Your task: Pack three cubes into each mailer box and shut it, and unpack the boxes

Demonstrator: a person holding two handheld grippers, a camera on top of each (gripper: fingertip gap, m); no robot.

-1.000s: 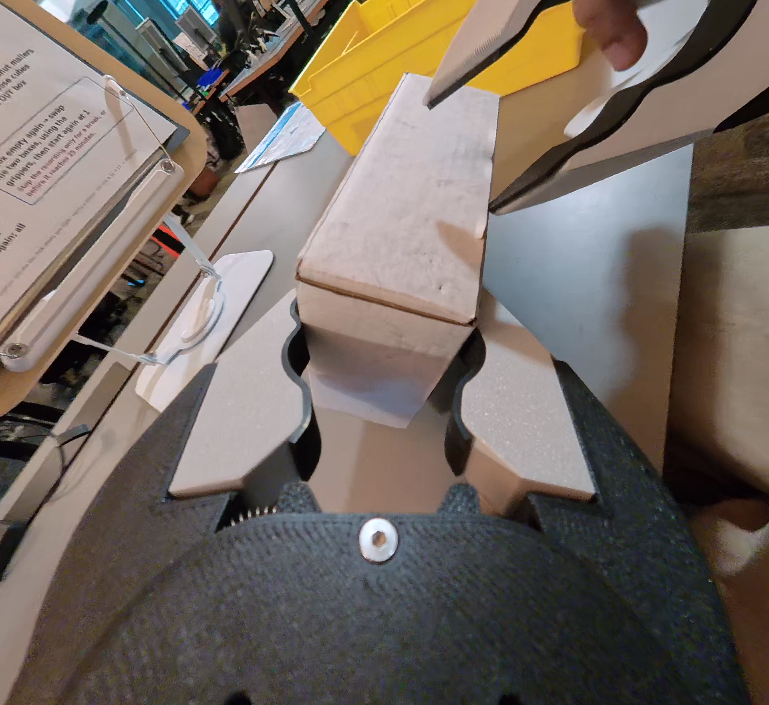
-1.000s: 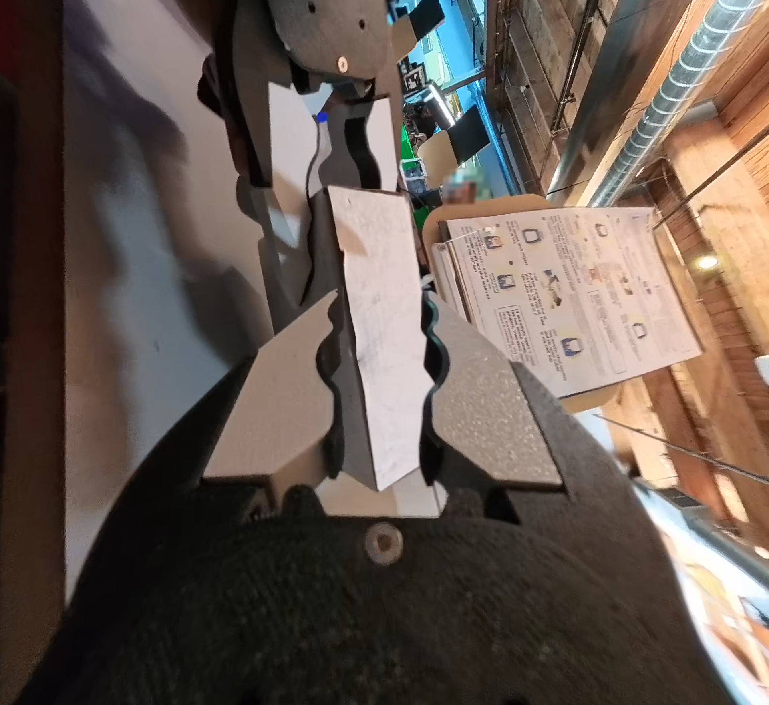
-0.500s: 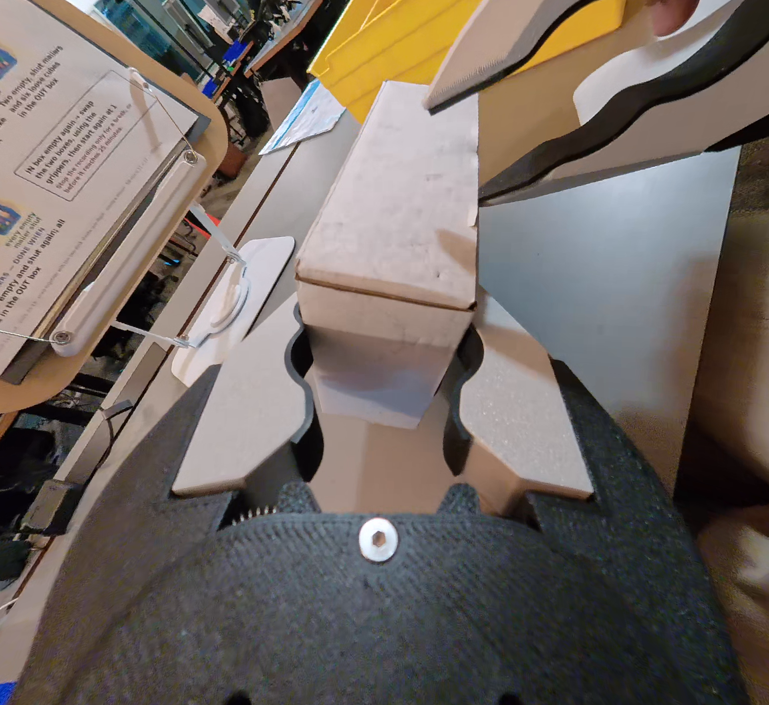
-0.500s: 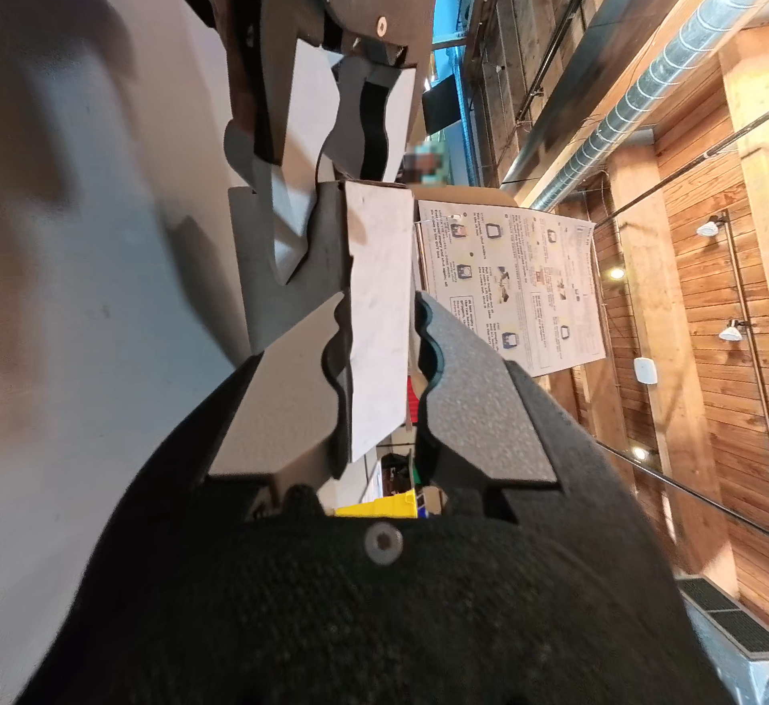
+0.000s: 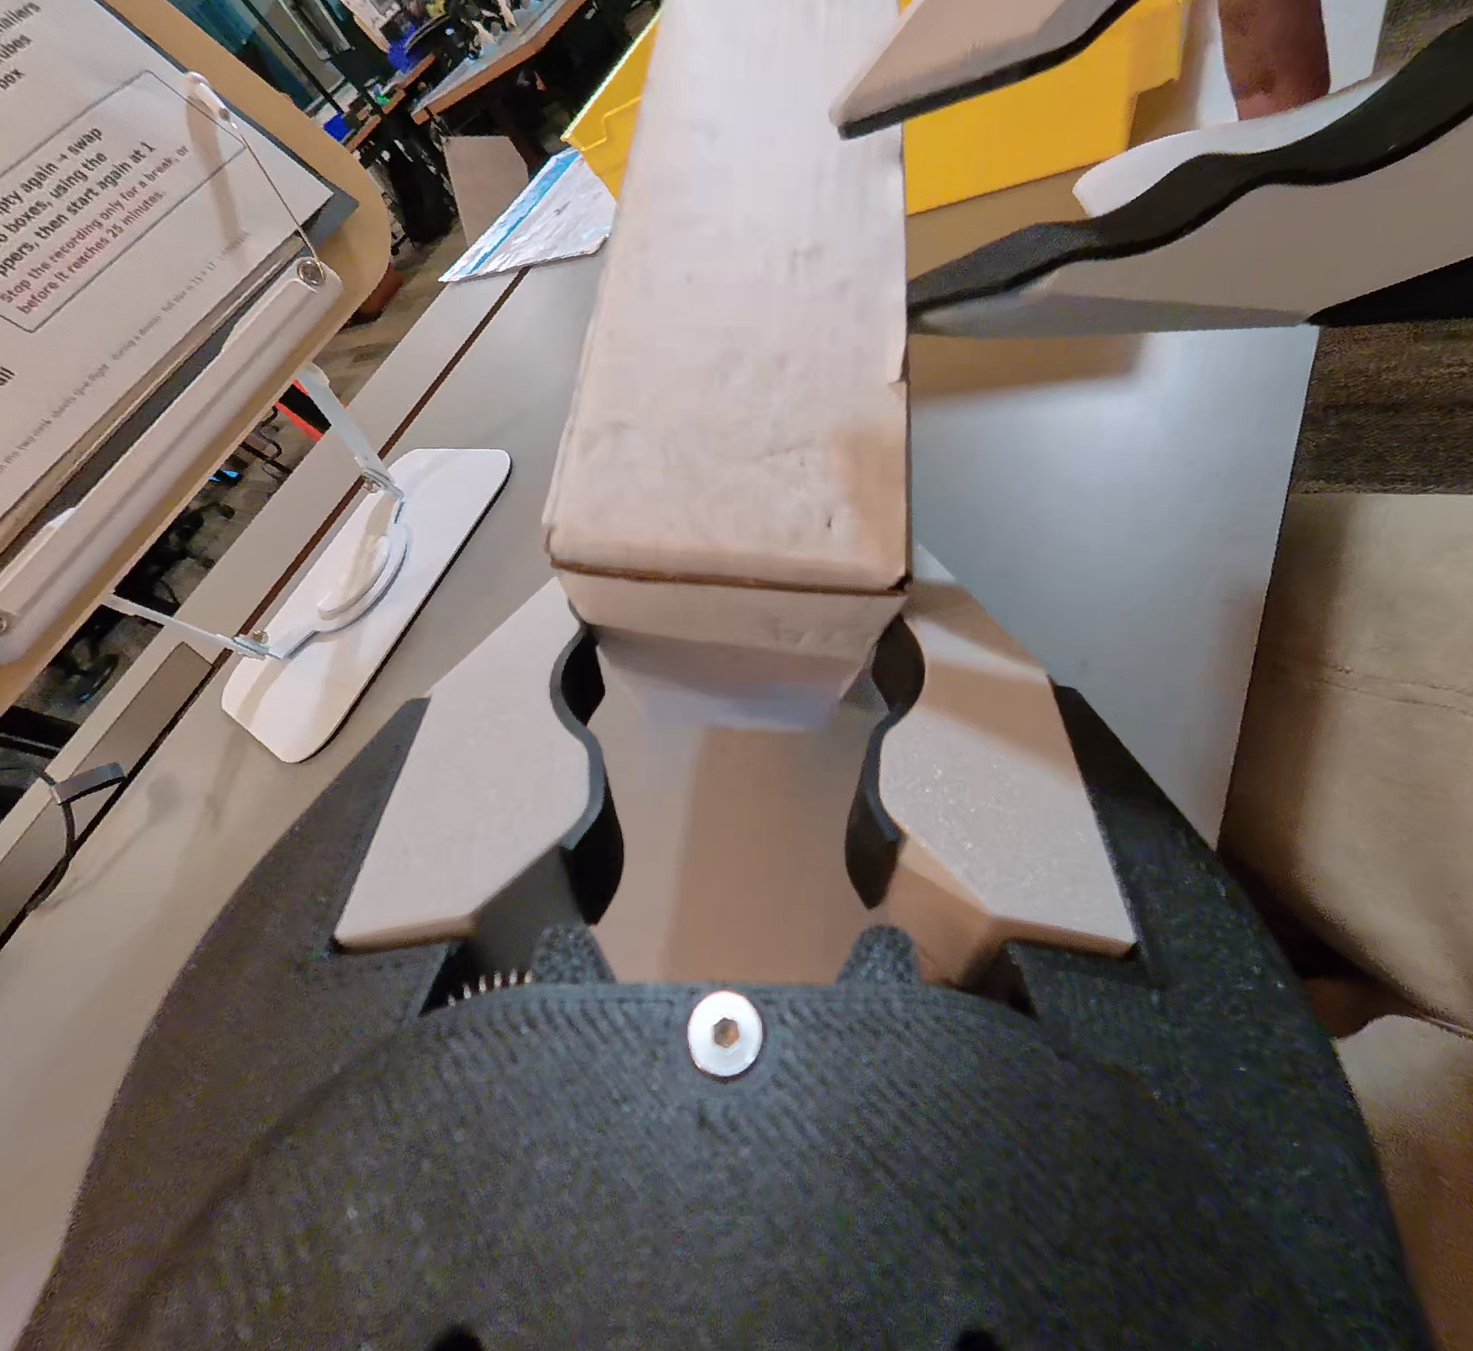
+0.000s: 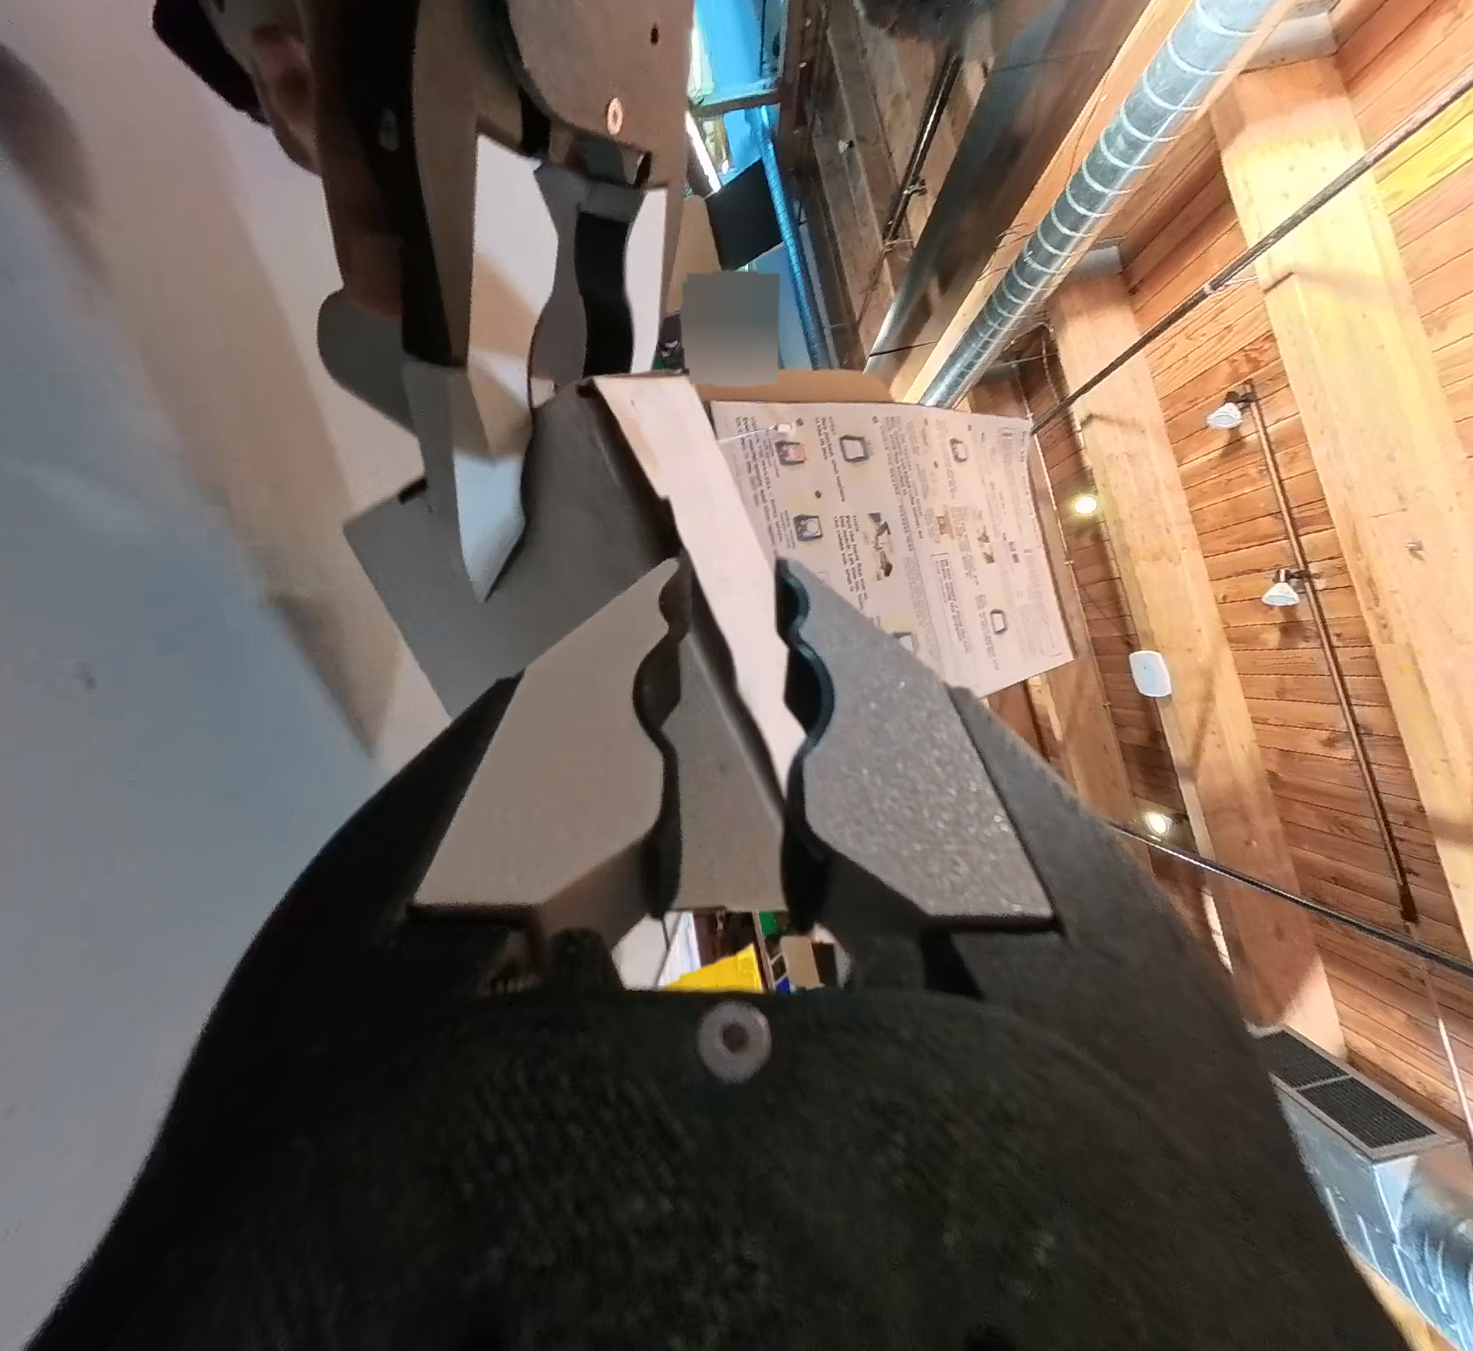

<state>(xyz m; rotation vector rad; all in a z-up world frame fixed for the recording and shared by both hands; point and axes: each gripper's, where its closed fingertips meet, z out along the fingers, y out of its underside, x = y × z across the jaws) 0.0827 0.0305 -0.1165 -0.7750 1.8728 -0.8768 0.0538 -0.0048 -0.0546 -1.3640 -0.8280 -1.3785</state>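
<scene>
A white mailer box (image 5: 741,324), lid shut, is held above the grey table (image 5: 1100,516) by both grippers. My left gripper (image 5: 733,643) is shut on its near end, one finger on each side. My right gripper (image 5: 885,213) comes in from the upper right, one finger over the top face and one under the box's far right edge. In the right wrist view my right gripper (image 6: 725,579) is shut on the box (image 6: 701,484), and the left gripper (image 6: 510,436) shows beyond it. No cubes are in view.
A yellow bin (image 5: 996,117) stands behind the box. An instruction sheet on a tan board (image 5: 143,261) stands at the left on a white base (image 5: 359,595). A brown cardboard box (image 5: 1371,715) lies at the right. A person's hand (image 5: 1267,37) holds the right gripper.
The box's far end has risen and the box has tilted, with both grippers still on it. The right gripper has turned, so the box looks slanted between its fingers.
</scene>
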